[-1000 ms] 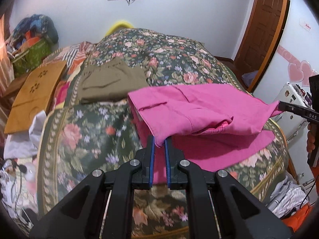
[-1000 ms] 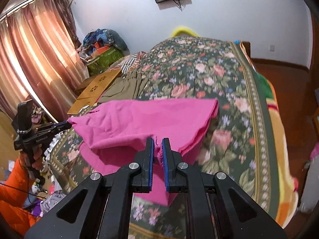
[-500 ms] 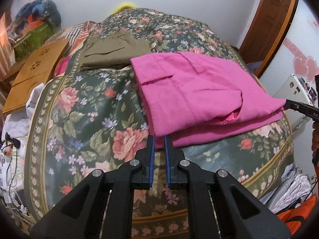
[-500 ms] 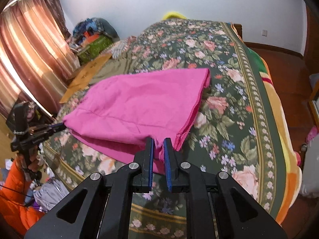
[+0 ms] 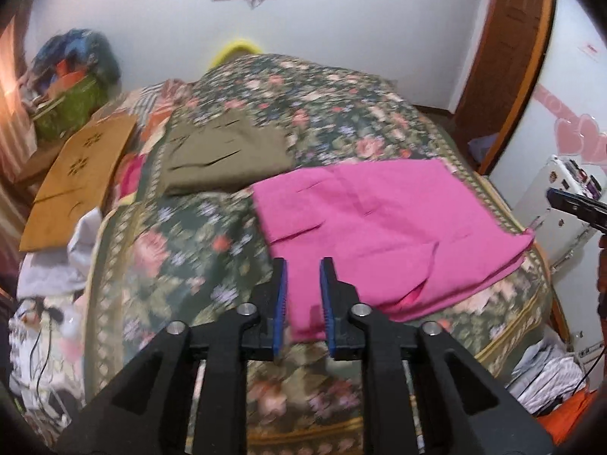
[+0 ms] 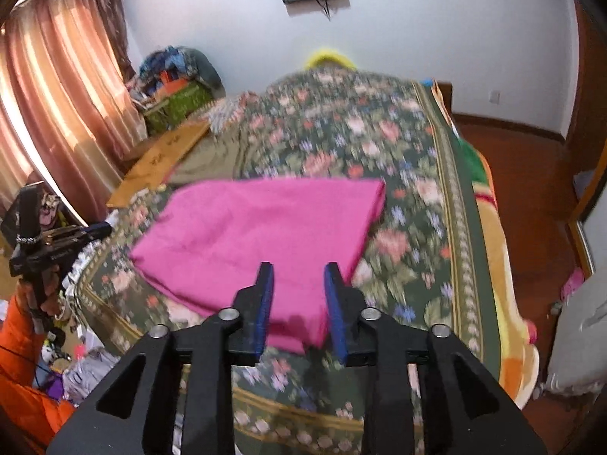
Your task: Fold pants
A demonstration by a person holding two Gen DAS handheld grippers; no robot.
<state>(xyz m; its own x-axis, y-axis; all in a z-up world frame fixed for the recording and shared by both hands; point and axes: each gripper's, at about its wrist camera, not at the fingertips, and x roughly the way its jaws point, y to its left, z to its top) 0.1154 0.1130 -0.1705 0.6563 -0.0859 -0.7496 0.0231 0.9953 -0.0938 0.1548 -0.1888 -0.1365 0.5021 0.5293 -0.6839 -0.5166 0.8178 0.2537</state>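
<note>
Pink pants (image 5: 383,227) lie folded on the floral bedspread (image 5: 182,242), the fold just laid down. At ten o'clock from them sits an olive garment (image 5: 224,155), already folded, with a tan perforated board (image 5: 81,174) further left at the bed's edge. The left gripper (image 5: 302,295) hangs over the pants' near-left corner, its blue pads having just parted — cloth shows in the gap, but nothing is pinched. At three o'clock the right gripper (image 6: 297,305), jaws also freshly opening and somewhat wider, hovers over the near-right corner, holding nothing. Judging by the tidy rectangle, the release step is in hand; next would come withdrawing cleanly or one more fold. Motion blur smears the bedspread, and the lower layers stay hidden.
</note>
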